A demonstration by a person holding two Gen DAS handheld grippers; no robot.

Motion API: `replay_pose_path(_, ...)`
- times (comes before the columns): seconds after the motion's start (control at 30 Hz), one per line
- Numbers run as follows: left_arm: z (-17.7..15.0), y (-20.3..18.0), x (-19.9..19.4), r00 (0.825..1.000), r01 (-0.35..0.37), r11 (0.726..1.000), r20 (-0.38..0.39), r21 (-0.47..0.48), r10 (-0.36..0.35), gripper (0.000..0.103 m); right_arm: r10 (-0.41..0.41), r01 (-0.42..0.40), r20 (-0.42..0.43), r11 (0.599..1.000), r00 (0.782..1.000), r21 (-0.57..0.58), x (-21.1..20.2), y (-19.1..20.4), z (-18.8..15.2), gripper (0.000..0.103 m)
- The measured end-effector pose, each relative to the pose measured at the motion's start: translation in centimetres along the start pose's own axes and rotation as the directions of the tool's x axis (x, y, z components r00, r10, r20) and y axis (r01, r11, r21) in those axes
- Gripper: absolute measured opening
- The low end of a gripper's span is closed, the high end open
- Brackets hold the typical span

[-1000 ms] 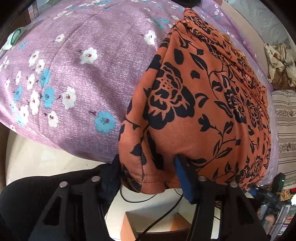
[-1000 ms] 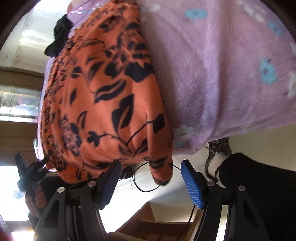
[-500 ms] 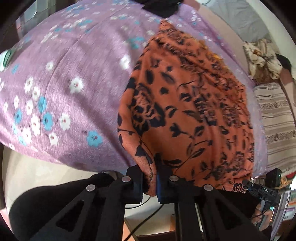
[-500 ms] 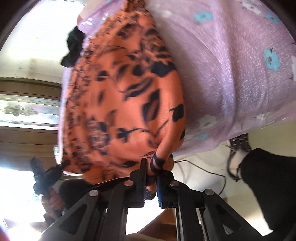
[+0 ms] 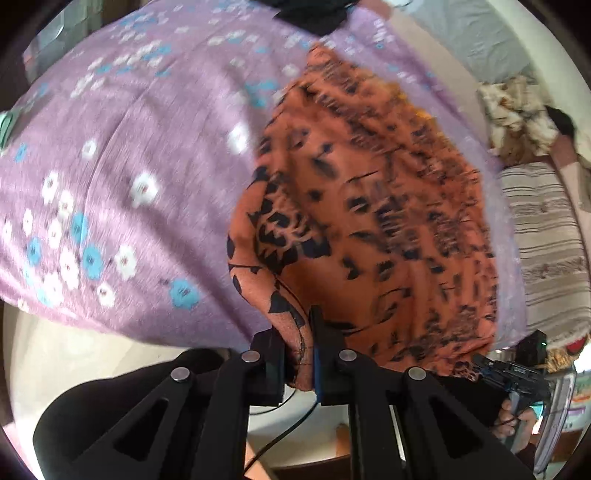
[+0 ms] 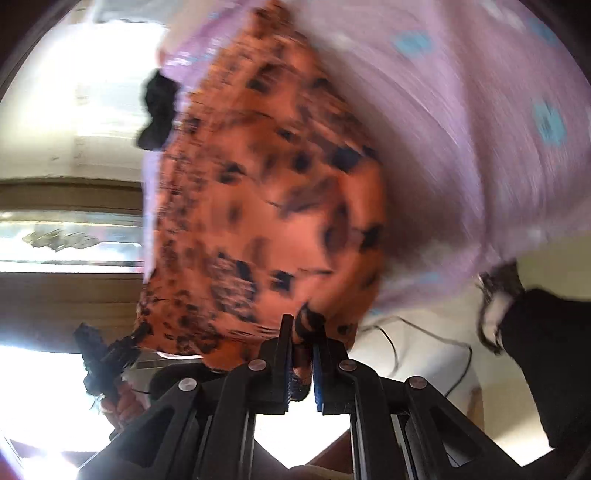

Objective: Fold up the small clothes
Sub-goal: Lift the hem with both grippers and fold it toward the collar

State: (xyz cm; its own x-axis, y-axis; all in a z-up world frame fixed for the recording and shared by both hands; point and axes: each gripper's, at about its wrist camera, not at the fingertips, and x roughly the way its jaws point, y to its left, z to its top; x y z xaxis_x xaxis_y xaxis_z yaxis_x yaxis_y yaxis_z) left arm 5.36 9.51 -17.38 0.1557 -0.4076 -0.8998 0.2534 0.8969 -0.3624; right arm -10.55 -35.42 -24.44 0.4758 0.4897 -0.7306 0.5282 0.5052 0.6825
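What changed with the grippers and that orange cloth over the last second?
Both hand-held grippers closed on the near hem of the orange floral garment: the left hand-held gripper on one corner, the right hand-held gripper on the other, its jaws now easing slightly. The garment still lies on the purple floral sheet.

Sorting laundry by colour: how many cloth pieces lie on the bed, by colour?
Orange with black flowers: 1, the garment, pinched by both grippers.
Black: 1, a bundle at the far edge.
Purple flowered: 1, the bedsheet.
Total: 3

Black angular tongs [image 5: 299, 354], silver pivot screws, blue ribbed pads [image 6: 318, 373], black trousers
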Motion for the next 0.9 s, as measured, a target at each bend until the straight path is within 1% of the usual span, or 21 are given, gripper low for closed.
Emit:
replay_pose_path(0.07, -0.1, 0.5, 0.7, 1.000, -0.026, 1.000, -0.017, -0.009, 0.026, 0.013, -0.004, 0.004, -0.014, 0.999, 1.000, 0.042, 0.5, -0.7, 0.0, 0.013)
replay_pose_path(0.1, -0.1, 0.7, 0.9, 0.999, -0.027, 1.000, -0.022, -0.010, 0.027, 0.016, -0.007, 0.008, -0.015, 0.998, 1.000, 0.054, 0.5, -0.9, 0.1, 0.013)
replay_pose_path(0.13, -0.1, 0.8, 1.2, 0.999, -0.024, 1.000, -0.031, -0.011, 0.023, 0.022, -0.013, 0.014, -0.011, 0.998, 1.000, 0.060, 0.5, -0.8, 0.1, 0.014)
replay_pose_path(0.17, -0.1, 0.9, 1.3, 0.999, -0.021, 1.000, -0.035, -0.015, 0.021, 0.026, -0.022, 0.022, -0.006, 0.998, 1.000, 0.065, 0.5, -0.9, 0.2, 0.018)
replay_pose_path(0.2, 0.0, 1.1, 1.5, 0.999, -0.018, 1.000, -0.038, -0.024, 0.017, 0.037, -0.033, 0.033, -0.003, 0.997, 0.999, 0.070, 0.6, -1.0, 0.2, 0.023)
replay_pose_path(0.23, 0.1, 1.2, 1.5, 0.999, -0.014, 0.999, -0.040, -0.035, 0.012, 0.044, -0.039, 0.039, -0.004, 0.996, 0.999, 0.077, 0.8, -1.4, 0.2, 0.045)
replay_pose_path(0.27, 0.1, 1.3, 1.7, 0.999, -0.003, 0.999, -0.043, -0.046, 0.001, 0.045, -0.048, 0.048, -0.003, 0.995, 0.999, 0.091, 1.1, -1.5, 0.3, 0.078)
replay_pose_path(0.3, 0.1, 1.3, 1.9, 0.999, 0.004, 0.999, -0.046, -0.045, -0.006, 0.045, -0.054, 0.054, 0.006, 0.994, 0.998, 0.100, 1.1, -2.3, 0.4, 0.083)
replay_pose_path(0.33, 0.2, 1.2, 2.2, 0.999, 0.003, 0.999, -0.049, -0.036, -0.004, 0.045, -0.050, 0.047, 0.025, 0.994, 0.998, 0.100, 1.1, -2.4, 0.4, 0.082)
replay_pose_path(0.4, 0.0, 0.6, 2.4, 0.999, -0.017, 1.000, -0.042, 0.002, 0.017, 0.043, -0.032, 0.030, 0.026, 0.998, 0.999, 0.063, 1.4, -2.4, 0.5, 0.080)
replay_pose_path(0.43, -0.1, 0.4, 2.5, 0.999, -0.023, 1.000, -0.040, 0.021, 0.024, 0.042, -0.031, 0.030, 0.018, 0.998, 0.999, 0.055, 1.6, -2.3, 0.5, 0.075)
replay_pose_path(0.47, -0.2, 0.0, 2.5, 0.999, -0.024, 0.999, -0.032, 0.039, 0.025, 0.034, -0.027, 0.027, 0.011, 0.998, 1.000, 0.051, 1.9, -2.2, 0.5, 0.056)
replay_pose_path(0.5, -0.2, -0.2, 2.4, 0.999, -0.019, 0.998, -0.027, 0.052, 0.020, 0.012, -0.006, 0.006, -0.001, 0.999, 1.000, 0.040, 2.2, -2.0, 0.3, 0.046)
replay_pose_path(0.53, -0.2, -0.4, 2.4, 0.999, -0.016, 0.998, -0.028, 0.062, 0.017, 0.010, -0.004, 0.005, -0.006, 1.000, 1.000, 0.025, 2.3, -1.7, 0.2, 0.029)
replay_pose_path(0.57, -0.2, -0.7, 2.2, 1.000, -0.017, 0.997, -0.019, 0.071, 0.018, 0.010, -0.038, 0.038, 0.000, 0.999, 0.999, -0.012, 2.1, -1.1, -0.1, 0.019)
replay_pose_path(0.6, -0.2, -0.9, 2.1, 1.000, -0.020, 0.997, -0.010, 0.078, 0.020, 0.010, -0.062, 0.062, 0.005, 0.997, 0.998, -0.037, 2.1, -0.8, -0.3, 0.015)
replay_pose_path(0.63, -0.1, -1.1, 1.9, 1.000, -0.020, 0.996, -0.001, 0.090, 0.020, 0.009, -0.087, 0.087, 0.010, 0.994, 0.996, -0.066, 2.0, -0.3, -0.6, 0.009)
replay_pose_path(0.7, -0.1, -1.5, 1.0, 1.000, -0.003, 0.993, 0.017, 0.116, 0.001, 0.009, -0.077, 0.078, 0.017, 0.994, 0.997, -0.083, 1.4, 0.3, -1.0, 0.008)
replay_pose_path(0.8, 0.4, -1.5, -1.2, 0.998, 0.047, 0.989, 0.039, 0.138, -0.053, 0.009, -0.016, 0.021, 0.048, 0.994, 0.999, -0.110, -0.4, 1.6, -1.4, 0.008)
replay_pose_path(0.9, 1.5, -1.8, -3.4, 0.992, 0.098, 0.984, 0.069, 0.147, -0.109, 0.009, 0.061, -0.052, 0.077, 0.991, 0.995, -0.124, -2.1, 3.0, -1.0, 0.008)
